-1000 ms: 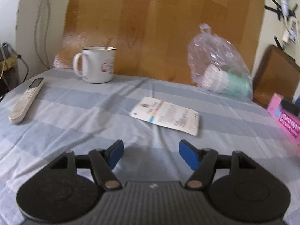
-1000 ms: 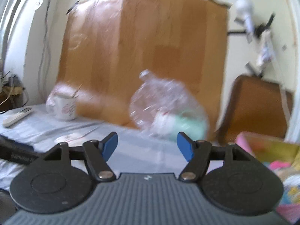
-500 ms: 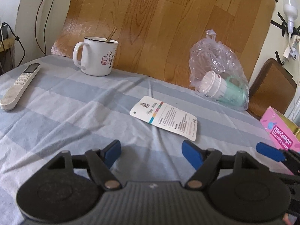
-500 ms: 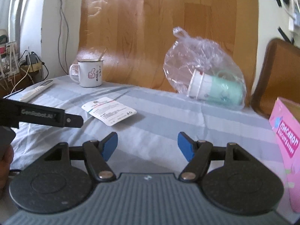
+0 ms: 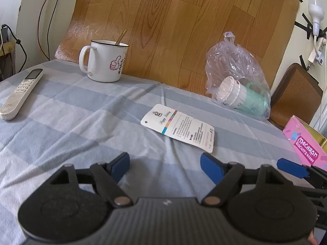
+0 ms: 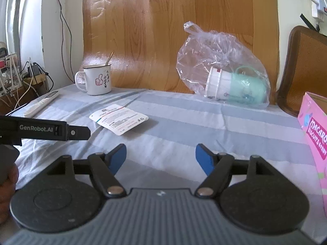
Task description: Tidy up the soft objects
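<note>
A clear plastic bag (image 5: 235, 67) (image 6: 216, 57) with a white and mint cup (image 5: 241, 98) (image 6: 235, 89) lying inside sits at the back right of the blue striped cloth (image 5: 81, 122) (image 6: 184, 122). A white printed card (image 5: 177, 130) (image 6: 118, 118) lies flat in the middle. My left gripper (image 5: 165, 166) hovers just short of the card, its jaws opening with nothing between them. My right gripper (image 6: 161, 158) is low over the cloth, short of the bag, jaws also opening and empty. One blue fingertip (image 5: 290, 167) of the right gripper shows in the left wrist view.
A white mug (image 5: 104, 61) (image 6: 98, 79) with a spoon stands at the back left. A remote control (image 5: 20, 91) (image 6: 40, 104) lies at the left edge. A pink macaron box (image 5: 304, 143) (image 6: 314, 130) is at the right. A wood-pattern board (image 5: 173, 20) leans behind.
Both grippers' jaws have spread wider. The right gripper tipped down and sank toward the cloth, and its fingertip came into the left wrist view. The left view shifted slightly.
</note>
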A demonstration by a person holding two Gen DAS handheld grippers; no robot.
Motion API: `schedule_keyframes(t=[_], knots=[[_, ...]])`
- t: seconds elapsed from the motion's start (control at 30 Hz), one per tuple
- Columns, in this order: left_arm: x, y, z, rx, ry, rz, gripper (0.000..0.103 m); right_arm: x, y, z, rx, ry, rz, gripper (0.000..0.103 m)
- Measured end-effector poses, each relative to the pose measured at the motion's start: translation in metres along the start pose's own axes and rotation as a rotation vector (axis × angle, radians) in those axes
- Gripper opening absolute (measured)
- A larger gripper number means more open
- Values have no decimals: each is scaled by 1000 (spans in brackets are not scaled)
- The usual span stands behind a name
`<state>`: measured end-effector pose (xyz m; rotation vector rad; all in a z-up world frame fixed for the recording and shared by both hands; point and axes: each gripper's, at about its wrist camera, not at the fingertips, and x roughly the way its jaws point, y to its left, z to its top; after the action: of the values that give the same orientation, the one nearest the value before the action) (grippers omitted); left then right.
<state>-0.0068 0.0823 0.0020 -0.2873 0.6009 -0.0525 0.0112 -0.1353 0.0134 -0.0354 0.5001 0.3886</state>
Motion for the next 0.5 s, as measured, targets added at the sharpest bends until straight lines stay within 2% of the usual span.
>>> schedule_keyframes(t=[0.1, 0.5], knots=[[-1, 0, 0, -3, -4, -2, 87, 0, 0, 0, 4, 3, 4, 77], [-1, 1, 0, -15, -8, -3, 87, 1, 0, -1, -4, 8, 12, 78]])
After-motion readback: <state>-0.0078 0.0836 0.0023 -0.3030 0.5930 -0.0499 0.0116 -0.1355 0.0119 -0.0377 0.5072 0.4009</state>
